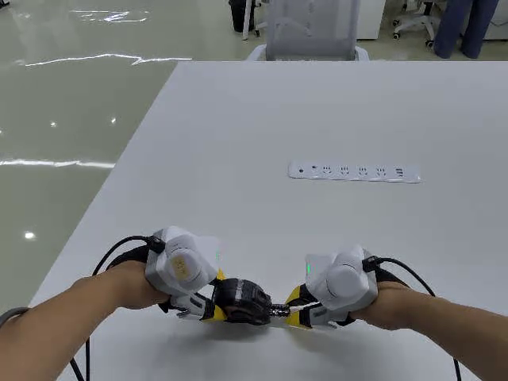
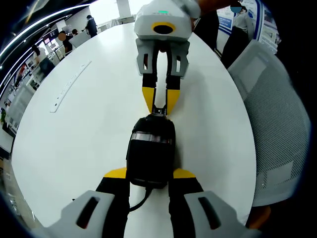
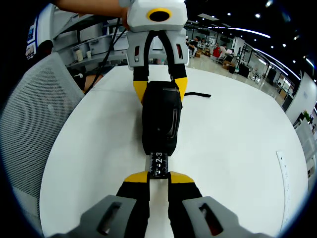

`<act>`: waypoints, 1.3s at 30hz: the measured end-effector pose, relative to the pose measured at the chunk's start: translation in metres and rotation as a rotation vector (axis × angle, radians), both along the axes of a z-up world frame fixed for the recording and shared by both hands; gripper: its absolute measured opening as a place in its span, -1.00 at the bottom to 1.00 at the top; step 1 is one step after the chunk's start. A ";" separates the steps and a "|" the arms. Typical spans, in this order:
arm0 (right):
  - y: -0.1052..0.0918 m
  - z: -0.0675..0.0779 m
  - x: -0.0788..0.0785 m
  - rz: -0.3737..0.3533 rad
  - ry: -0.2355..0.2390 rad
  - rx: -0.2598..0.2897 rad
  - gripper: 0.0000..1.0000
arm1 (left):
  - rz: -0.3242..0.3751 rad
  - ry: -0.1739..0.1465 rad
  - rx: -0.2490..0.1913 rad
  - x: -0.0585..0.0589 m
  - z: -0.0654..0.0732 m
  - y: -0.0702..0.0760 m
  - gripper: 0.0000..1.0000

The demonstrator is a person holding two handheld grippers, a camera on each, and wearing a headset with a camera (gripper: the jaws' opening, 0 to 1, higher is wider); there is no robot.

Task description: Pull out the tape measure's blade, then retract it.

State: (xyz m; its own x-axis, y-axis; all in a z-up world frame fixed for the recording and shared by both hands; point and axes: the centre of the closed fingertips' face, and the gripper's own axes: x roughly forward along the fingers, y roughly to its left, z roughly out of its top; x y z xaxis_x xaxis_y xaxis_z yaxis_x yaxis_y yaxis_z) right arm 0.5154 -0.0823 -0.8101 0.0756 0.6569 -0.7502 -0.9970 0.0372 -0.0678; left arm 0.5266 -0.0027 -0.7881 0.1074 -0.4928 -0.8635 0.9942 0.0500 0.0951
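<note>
- The white table (image 1: 317, 119) carries the work near its front edge, within easy reach.
- The tape measure (image 1: 242, 302) rests on it between my two grippers.
- My left gripper (image 2: 148, 174) is clamped around the black case (image 2: 151, 148), anchoring it against the pull.
- My right gripper (image 3: 158, 177) pinches the blade (image 3: 158, 162), barely out of the case, ready, I judge, to draw it out.

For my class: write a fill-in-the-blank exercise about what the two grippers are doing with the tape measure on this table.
1. The left gripper is shut on the tape measure, whose case is ____ in colour.
2. The right gripper pinches the tip of its ____, only a short stretch pulled out.
3. A white power strip lies on the ____ beyond them.
Missing words: black; blade; table.
</note>
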 end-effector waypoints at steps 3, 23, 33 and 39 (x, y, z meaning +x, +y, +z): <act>-0.001 0.000 0.000 -0.002 0.002 0.002 -0.77 | 0.001 -0.001 0.000 0.000 0.000 0.000 -0.49; -0.012 0.002 -0.002 -0.002 -0.003 0.000 -0.77 | 0.003 -0.003 0.004 -0.001 0.000 0.001 -0.49; -0.017 0.004 -0.003 -0.004 -0.002 -0.001 -0.77 | 0.004 0.000 0.003 -0.001 0.000 0.002 -0.49; -0.019 0.004 -0.002 -0.005 -0.003 -0.002 -0.77 | 0.005 -0.001 0.004 0.000 0.000 0.003 -0.49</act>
State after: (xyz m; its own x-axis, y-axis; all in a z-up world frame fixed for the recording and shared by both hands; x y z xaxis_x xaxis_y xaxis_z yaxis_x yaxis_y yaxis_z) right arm 0.5133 -0.1014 -0.8058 0.0814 0.6547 -0.7515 -0.9966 0.0422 -0.0712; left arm 0.5263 0.0002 -0.7880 0.1110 -0.4891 -0.8651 0.9938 0.0545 0.0968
